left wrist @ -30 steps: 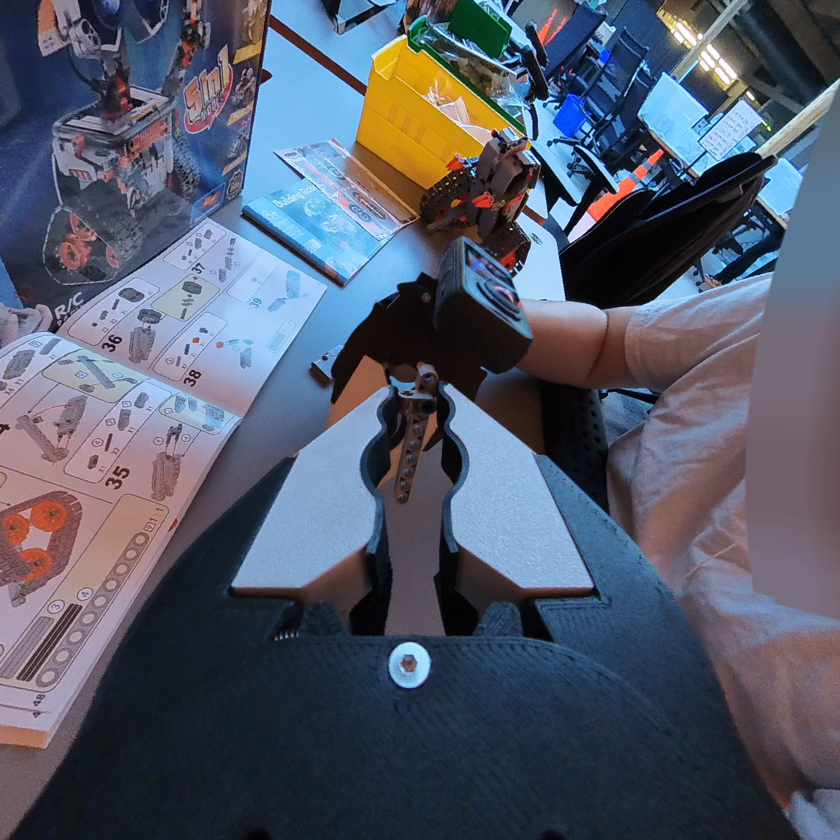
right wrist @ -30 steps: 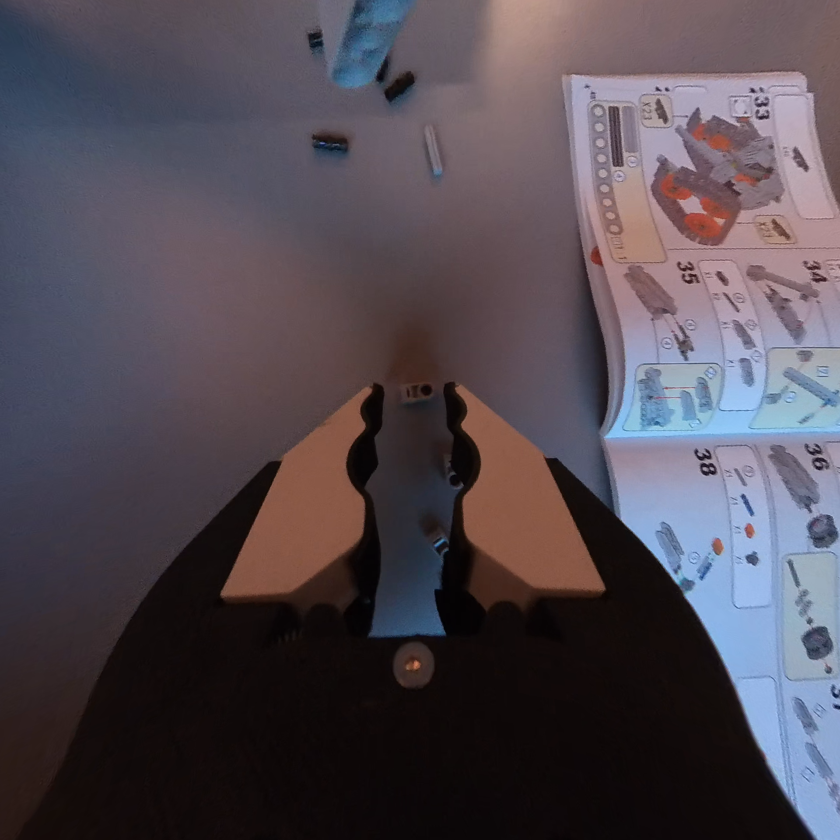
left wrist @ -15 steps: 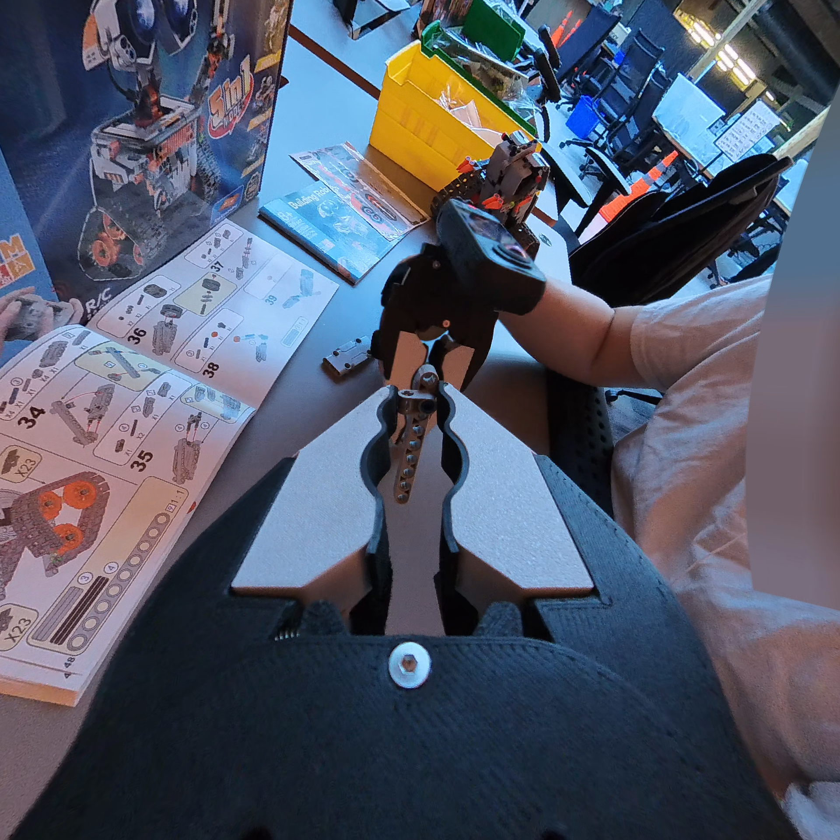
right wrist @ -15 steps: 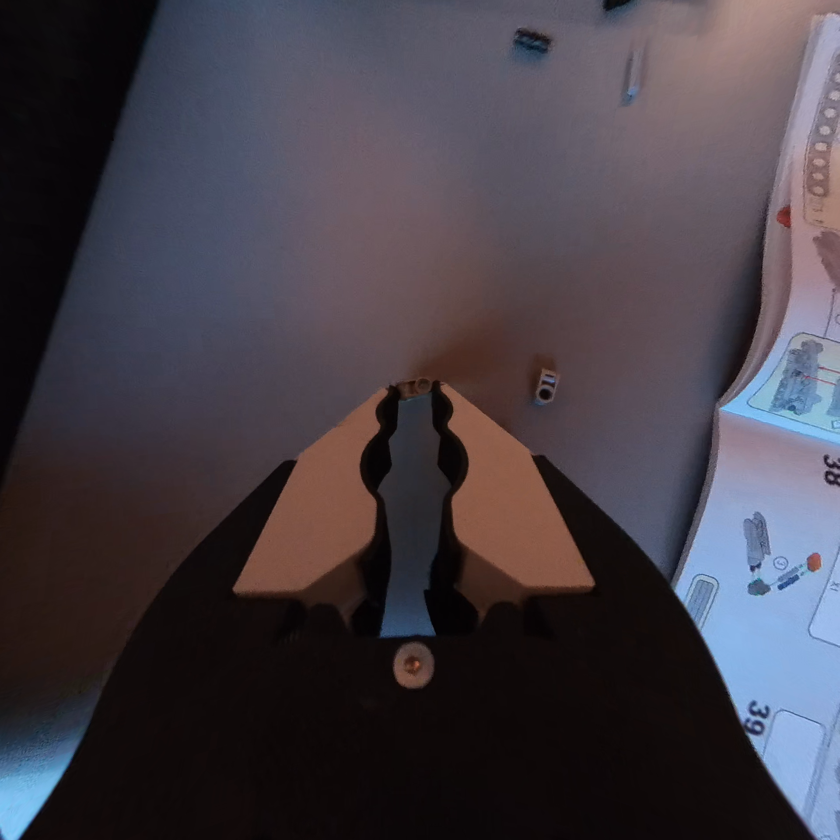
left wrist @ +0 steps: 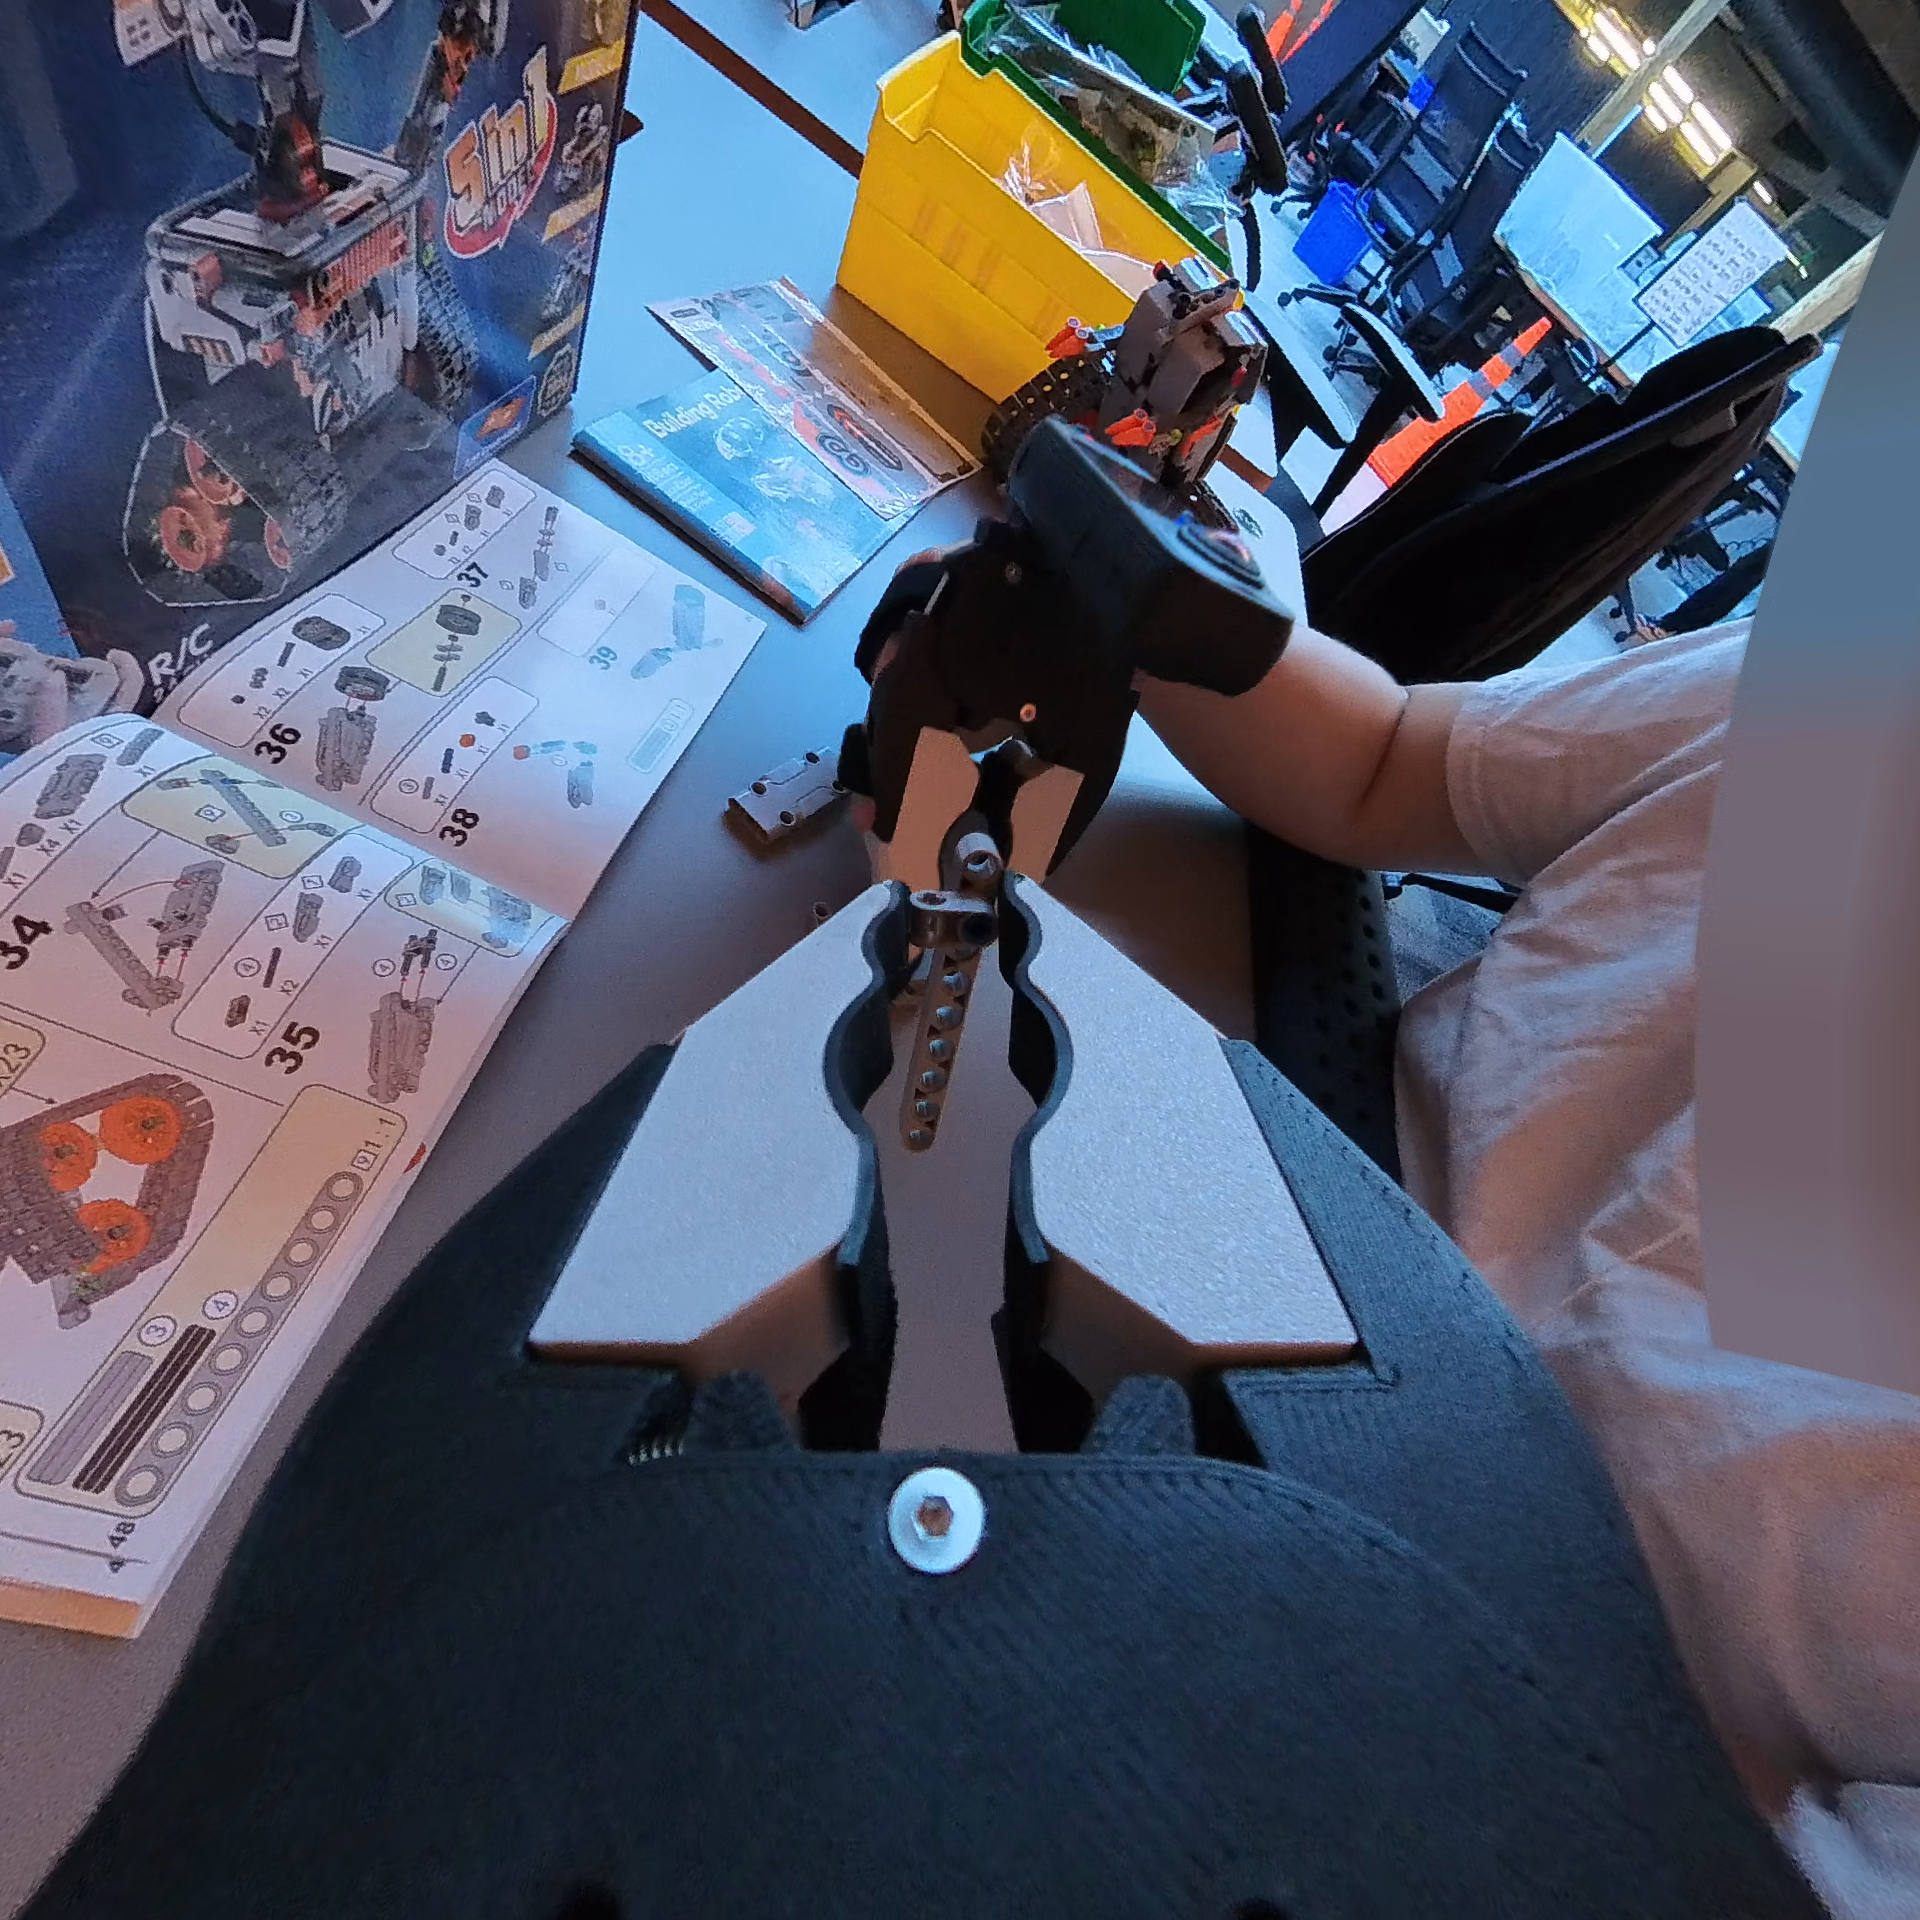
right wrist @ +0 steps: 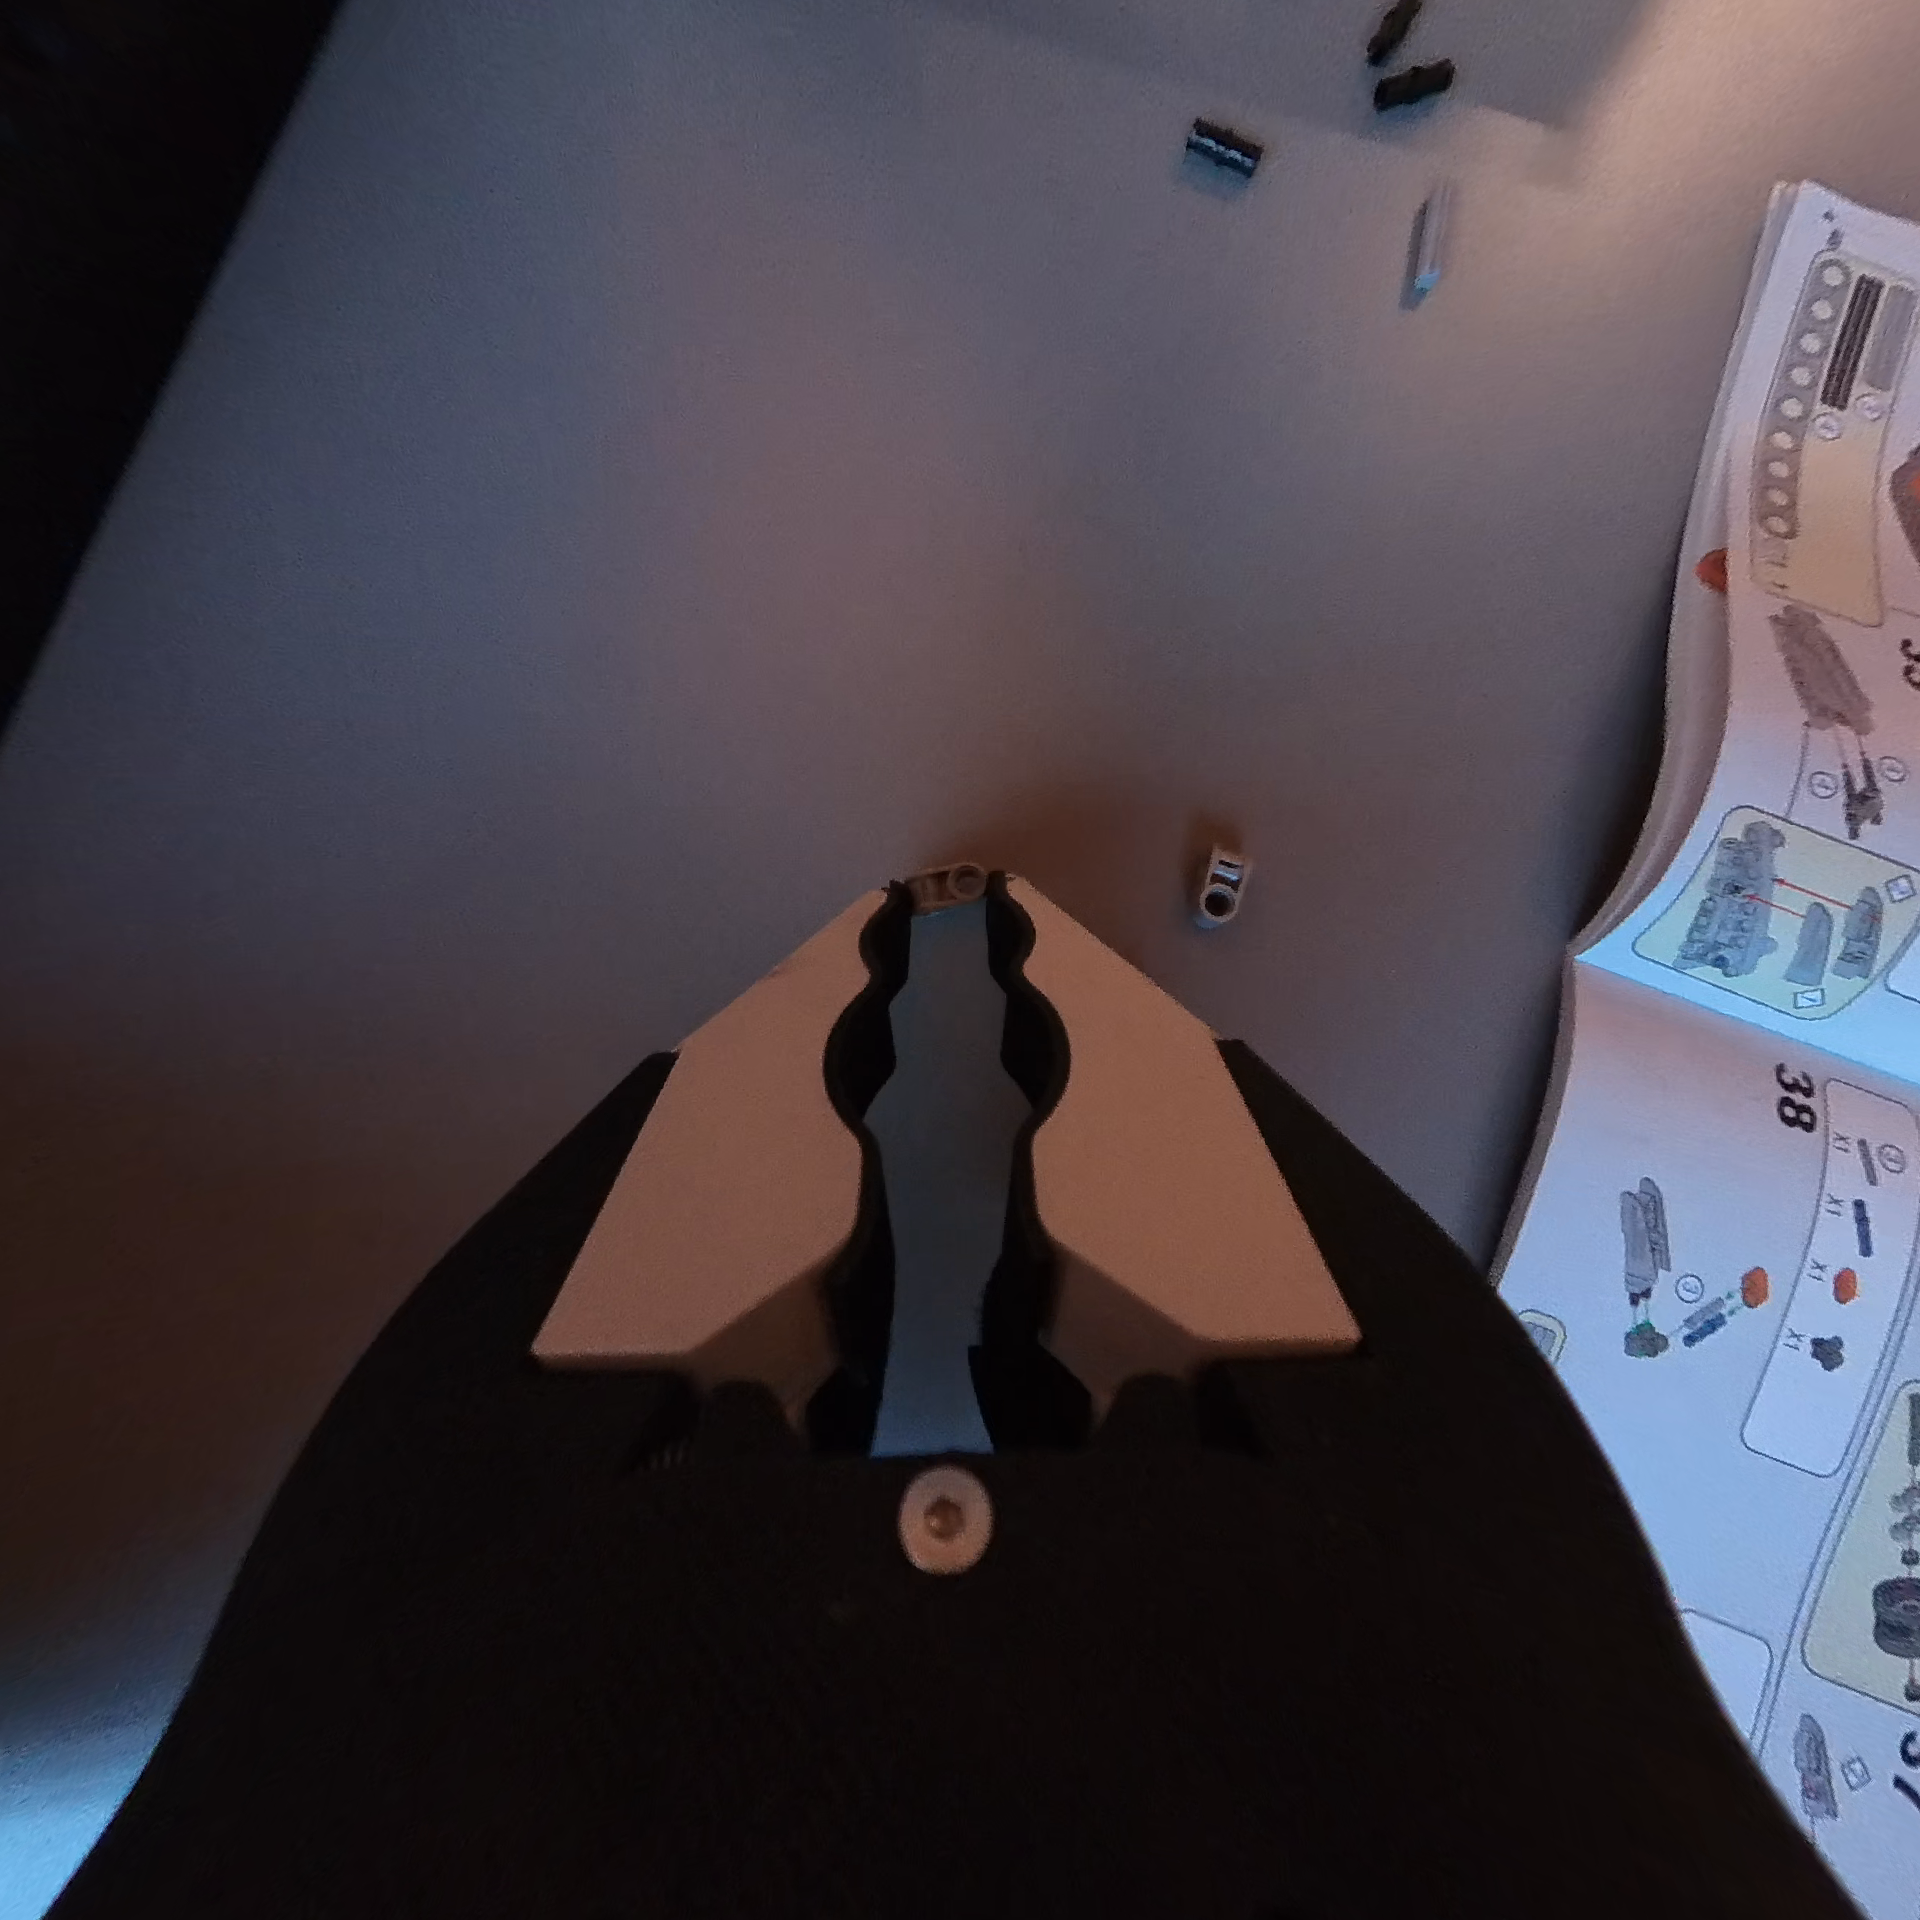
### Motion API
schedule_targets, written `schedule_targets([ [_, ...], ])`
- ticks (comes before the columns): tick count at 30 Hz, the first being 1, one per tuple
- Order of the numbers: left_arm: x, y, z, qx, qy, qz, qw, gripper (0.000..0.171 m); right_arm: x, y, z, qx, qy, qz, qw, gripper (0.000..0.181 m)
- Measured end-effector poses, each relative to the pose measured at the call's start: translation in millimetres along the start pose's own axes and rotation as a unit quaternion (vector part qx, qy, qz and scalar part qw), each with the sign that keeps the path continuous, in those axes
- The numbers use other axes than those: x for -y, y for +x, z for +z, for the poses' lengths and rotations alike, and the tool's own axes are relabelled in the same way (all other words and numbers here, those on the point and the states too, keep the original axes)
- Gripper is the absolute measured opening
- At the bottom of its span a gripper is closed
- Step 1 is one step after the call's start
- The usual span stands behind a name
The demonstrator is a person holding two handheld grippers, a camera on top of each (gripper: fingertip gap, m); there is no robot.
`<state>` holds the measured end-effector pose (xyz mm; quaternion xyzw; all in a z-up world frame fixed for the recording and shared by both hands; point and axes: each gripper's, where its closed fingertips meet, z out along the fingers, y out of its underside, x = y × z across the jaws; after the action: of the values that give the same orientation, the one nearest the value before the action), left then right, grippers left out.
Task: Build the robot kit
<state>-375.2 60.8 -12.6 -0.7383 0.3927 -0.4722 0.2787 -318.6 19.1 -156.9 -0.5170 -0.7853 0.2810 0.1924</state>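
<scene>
The left tool (left wrist: 943,914) grips a grey beam (left wrist: 940,1023), the right tool (right wrist: 945,885) pinches a small connector (right wrist: 948,883) above the surface (right wrist: 623,520).

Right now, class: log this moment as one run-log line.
left tool: shut on grey holed beam | right tool: shut on small grey connector | nearby: loose connector, manual

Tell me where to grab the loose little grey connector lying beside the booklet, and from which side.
Grip the small grey connector across its two long flat sides, coming straight down from above. It lies flat and alone on the bare table, clear of the open booklet, with a round hole at one end. The right claw already pinches a similar grey piece, so probably free that first.
</scene>
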Motion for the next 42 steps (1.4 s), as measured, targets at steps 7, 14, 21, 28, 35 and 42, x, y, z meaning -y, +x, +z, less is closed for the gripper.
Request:
schedule_targets([
  [7, -2, 3, 3, -0.002, -0.010, 0.003, 1.000, 0.014, 4, -3, 6, 0.004, -0.011, 0.009, 1.000, 0.017],
  [14, 1, 8, 3, -0.019, -0.001, -0.002, 1.000, 0.014, 1, 1, -12, -0.034, -0.131, 0.204, 0.970, 0.022],
  [21, 0, 10, 3, -0.018, -0.005, 0.003, 1.000, 0.014, 2, -3, 8, -0.045, -0.180, 0.168, 0.968, 0.022],
  [28, 1, 6, -3, -0.013, 0.001, -0.008, 1.000, 0.014, -5, -3, 6, -0.044, -0.189, 0.138, 0.971, 0.015],
  [35, -2, 6, -2, -0.013, -0.007, -0.007, 1.000, 0.014, -4, -3, 7, -0.045, -0.191, 0.096, 0.976, 0.007],
  [42, -3, 6, -1, -0.015, -0.009, -0.009, 1.000, 0.014, -4, -1, 7, -0.055, -0.205, 0.094, 0.973, 0.018],
])
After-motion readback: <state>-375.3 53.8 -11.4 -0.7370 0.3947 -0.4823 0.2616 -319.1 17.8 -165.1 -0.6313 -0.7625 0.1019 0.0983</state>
